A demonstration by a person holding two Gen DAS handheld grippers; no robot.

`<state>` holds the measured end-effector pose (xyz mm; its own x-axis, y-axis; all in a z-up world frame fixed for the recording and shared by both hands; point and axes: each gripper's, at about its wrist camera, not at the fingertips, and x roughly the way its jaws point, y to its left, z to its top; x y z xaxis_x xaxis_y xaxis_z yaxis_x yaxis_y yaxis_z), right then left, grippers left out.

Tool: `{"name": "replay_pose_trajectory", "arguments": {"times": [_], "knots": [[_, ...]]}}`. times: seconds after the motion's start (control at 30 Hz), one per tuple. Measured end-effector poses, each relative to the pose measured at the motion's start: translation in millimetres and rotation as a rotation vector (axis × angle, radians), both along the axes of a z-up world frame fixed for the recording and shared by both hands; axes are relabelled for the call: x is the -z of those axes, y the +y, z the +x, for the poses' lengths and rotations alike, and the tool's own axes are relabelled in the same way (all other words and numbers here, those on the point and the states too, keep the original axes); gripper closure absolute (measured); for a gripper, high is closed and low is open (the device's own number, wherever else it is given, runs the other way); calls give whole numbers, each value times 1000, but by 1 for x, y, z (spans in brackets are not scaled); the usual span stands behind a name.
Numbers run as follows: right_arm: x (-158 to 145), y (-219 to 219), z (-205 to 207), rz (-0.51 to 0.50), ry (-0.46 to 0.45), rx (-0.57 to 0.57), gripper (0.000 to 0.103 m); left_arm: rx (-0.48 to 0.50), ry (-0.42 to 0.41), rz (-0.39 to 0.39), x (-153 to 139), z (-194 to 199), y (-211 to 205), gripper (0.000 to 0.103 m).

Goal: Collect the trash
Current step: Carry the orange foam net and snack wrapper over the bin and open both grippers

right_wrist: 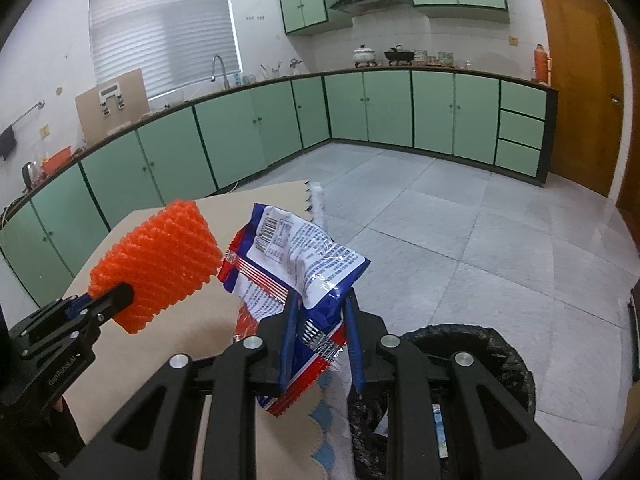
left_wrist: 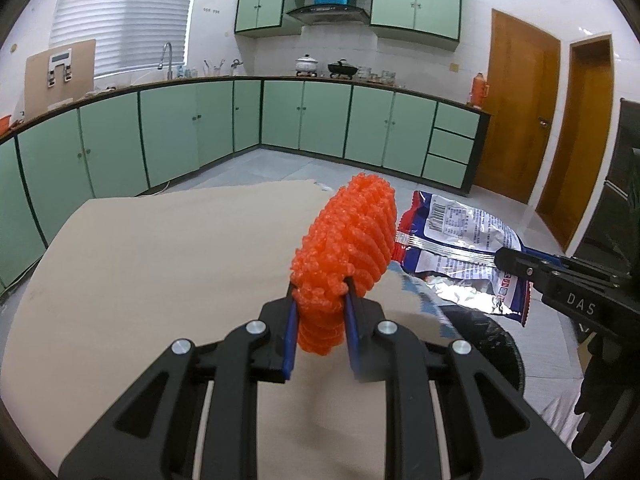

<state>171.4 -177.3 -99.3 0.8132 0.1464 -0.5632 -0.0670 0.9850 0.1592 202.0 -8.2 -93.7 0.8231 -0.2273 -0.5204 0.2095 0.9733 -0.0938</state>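
The left gripper (left_wrist: 320, 312) is clamped on the low end of an orange net (left_wrist: 348, 236). The rest of the net sticks up and forward past its fingers, in the air above the table (left_wrist: 160, 260). It is pinched at 1 end, likely because the soft foam squashes flat there and will not slip.

The right gripper (right_wrist: 320, 336) is clamped on a crinkly snack bag (right_wrist: 296, 264). The bag stands up in front of its fingers, with the red and blue edge hanging just below them. A thin, floppy bag like this is easiest to hold by a fold.

The 2 pieces of trash are close, side by side, and may just touch. Below and ahead of the right gripper, at the table's edge, sits a bin (right_wrist: 516, 364) with a black liner. Both things look lifted on purpose, so they can be carried over it. The bag is nearer the bin, so it will probably drop in first. The net must travel farther, to the right.
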Motion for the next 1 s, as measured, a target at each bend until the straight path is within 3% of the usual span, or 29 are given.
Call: {"name": "replay_pose_trajectory", "arguments": {"times": [0.47, 1.0], "knots": [[-10, -67, -39, 3, -35, 136, 81, 143, -44, -21, -18, -20, -69, 85], [-3, -142, -73, -28, -24, 297, 81, 303, -35, -12, -7, -31, -146, 84]]}}
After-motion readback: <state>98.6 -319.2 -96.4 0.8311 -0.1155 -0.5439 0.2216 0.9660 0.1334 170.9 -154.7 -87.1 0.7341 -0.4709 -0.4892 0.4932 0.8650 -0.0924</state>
